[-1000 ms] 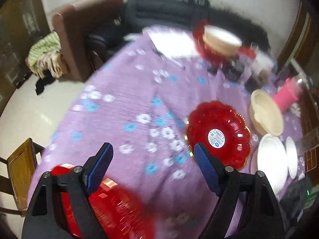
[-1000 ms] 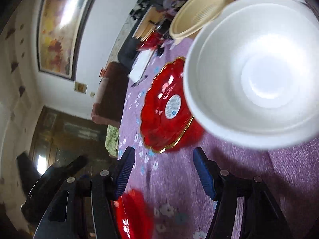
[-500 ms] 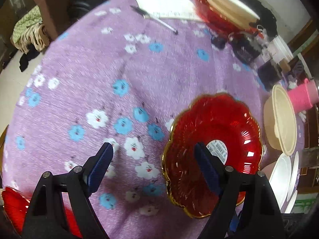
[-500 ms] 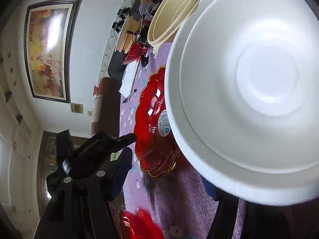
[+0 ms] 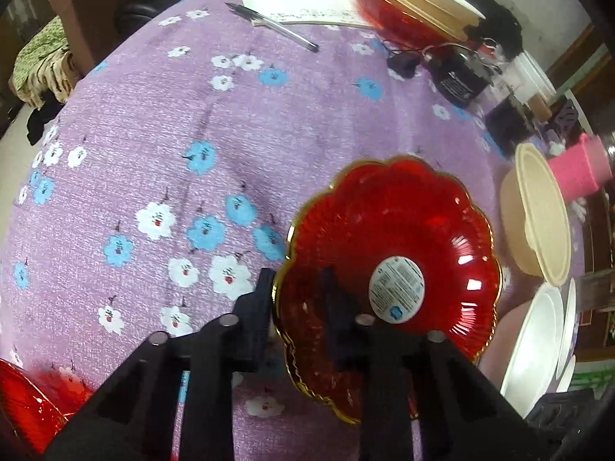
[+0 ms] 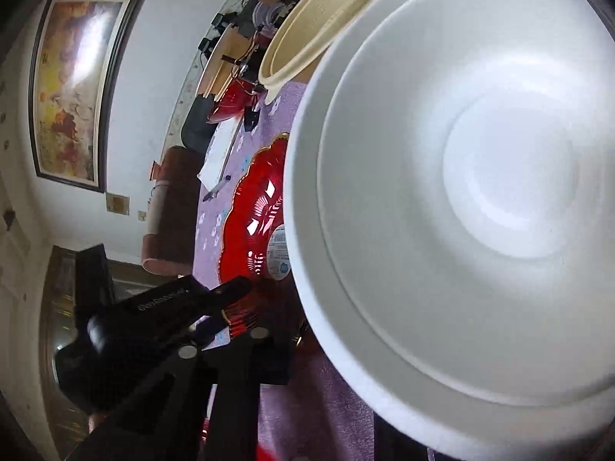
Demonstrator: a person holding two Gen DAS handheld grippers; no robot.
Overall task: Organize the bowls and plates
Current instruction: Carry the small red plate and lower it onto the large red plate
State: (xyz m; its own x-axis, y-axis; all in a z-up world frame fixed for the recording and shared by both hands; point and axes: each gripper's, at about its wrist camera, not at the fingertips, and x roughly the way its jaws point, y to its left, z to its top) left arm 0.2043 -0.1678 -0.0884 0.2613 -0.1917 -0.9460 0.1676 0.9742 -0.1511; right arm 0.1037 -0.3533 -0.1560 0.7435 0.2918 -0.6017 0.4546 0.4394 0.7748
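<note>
The left gripper point(image 5: 298, 307) is clamped on the near rim of a scalloped red translucent plastic plate with a gold edge and a round white label point(image 5: 388, 269), one finger outside the rim, the other inside the dish. The plate sits on the purple flower-printed tablecloth point(image 5: 153, 134), toward the table's right side. At the near left corner of that view, part of another red plastic dish point(image 5: 23, 399) shows.

In the right wrist view, the right gripper point(image 6: 261, 349) has a large white foam bowl point(image 6: 480, 211) filling most of the frame just ahead of it; only its left finger is visible, so whether it grips the bowl's rim cannot be told. The left gripper's black body reaches in from the left to the red plate's edge.

Right of the red plate stand a cream plastic bowl point(image 5: 538, 215) and, nearer, stacked white bowls point(image 5: 538, 334). Beyond lie a pink cup point(image 5: 576, 173), a black box with wires point(image 5: 457, 73), a pen point(image 5: 269, 25) beside white paper point(image 5: 296, 0), and, at the far edge, a red bowl under cream plates point(image 5: 403, 11).
</note>
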